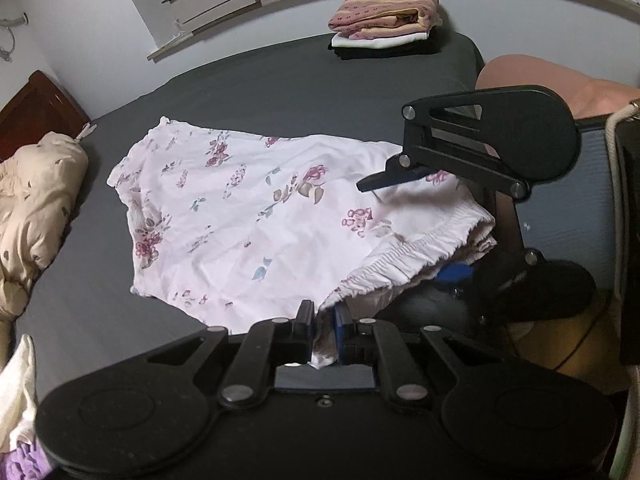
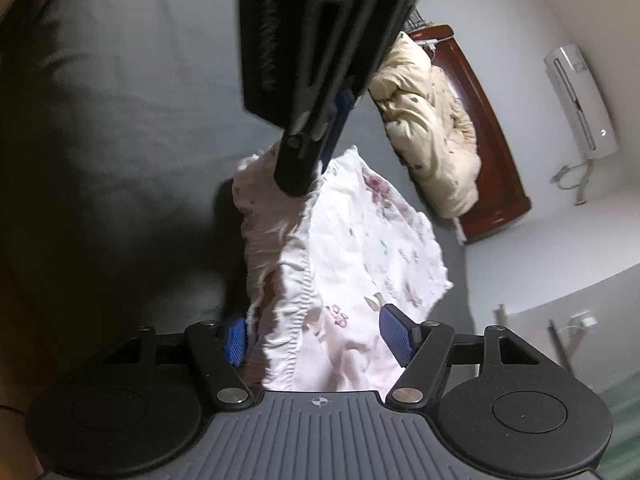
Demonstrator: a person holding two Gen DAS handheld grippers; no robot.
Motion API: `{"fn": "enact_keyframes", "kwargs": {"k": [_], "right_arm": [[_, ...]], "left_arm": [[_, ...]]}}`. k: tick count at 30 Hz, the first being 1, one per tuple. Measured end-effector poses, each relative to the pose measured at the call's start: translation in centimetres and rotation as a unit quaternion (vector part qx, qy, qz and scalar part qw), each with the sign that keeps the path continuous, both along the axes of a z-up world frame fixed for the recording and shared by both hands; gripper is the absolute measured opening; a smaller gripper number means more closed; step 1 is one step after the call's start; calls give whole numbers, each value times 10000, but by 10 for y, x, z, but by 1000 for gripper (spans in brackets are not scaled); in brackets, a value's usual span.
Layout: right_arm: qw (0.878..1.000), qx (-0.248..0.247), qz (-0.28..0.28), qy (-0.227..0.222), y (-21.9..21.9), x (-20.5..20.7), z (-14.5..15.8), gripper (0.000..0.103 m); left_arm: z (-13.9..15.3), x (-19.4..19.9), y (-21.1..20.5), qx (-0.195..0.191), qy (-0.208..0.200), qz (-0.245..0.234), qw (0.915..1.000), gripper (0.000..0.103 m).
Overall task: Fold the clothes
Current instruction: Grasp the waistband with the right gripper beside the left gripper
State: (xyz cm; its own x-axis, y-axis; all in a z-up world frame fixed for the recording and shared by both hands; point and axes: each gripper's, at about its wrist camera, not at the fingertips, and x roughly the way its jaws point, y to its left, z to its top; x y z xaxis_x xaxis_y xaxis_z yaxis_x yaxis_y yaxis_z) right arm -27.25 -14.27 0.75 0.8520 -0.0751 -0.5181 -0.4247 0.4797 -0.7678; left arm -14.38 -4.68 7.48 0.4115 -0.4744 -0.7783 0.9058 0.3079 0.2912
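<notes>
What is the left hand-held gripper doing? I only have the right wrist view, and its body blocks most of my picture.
Observer: The left hand-held gripper is shut on an edge of the floral garment.
Operator: Has anything been folded already?
Observer: Yes, a stack of folded clothes sits at the far edge of the bed.

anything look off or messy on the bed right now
Nothing damaged or spilled. The floral shorts lie wrinkled and skewed on the grey sheet, waistband bunched where the left gripper pinches it. A crumpled beige quilt sits heaped at the edge, unlike the neat folded stack.
</notes>
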Motion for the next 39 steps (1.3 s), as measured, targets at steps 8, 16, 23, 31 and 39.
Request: {"fn": "enact_keyframes", "kwargs": {"k": [8, 16, 23, 31, 39], "right_arm": [[9961, 851, 147, 191, -29, 16, 32, 39], [9877, 1478, 48, 512, -37, 25, 66, 40], [9875, 1496, 8, 497, -34, 19, 72, 40], [9863, 1594, -178, 378, -30, 6, 66, 40], [9890, 1238, -609, -525, -7, -23, 55, 98]], "left_arm": [[-1, -18, 4, 133, -349, -261, 9990, 44], [-20, -45, -5, 440, -1199, -603, 9900, 68], [-50, -38, -33, 573, -2365, -730, 9672, 72], [-38, -20, -41, 319, -1887, -938, 9770, 25], [-14, 3, -46, -167, -1198, -385, 9919, 15]]}}
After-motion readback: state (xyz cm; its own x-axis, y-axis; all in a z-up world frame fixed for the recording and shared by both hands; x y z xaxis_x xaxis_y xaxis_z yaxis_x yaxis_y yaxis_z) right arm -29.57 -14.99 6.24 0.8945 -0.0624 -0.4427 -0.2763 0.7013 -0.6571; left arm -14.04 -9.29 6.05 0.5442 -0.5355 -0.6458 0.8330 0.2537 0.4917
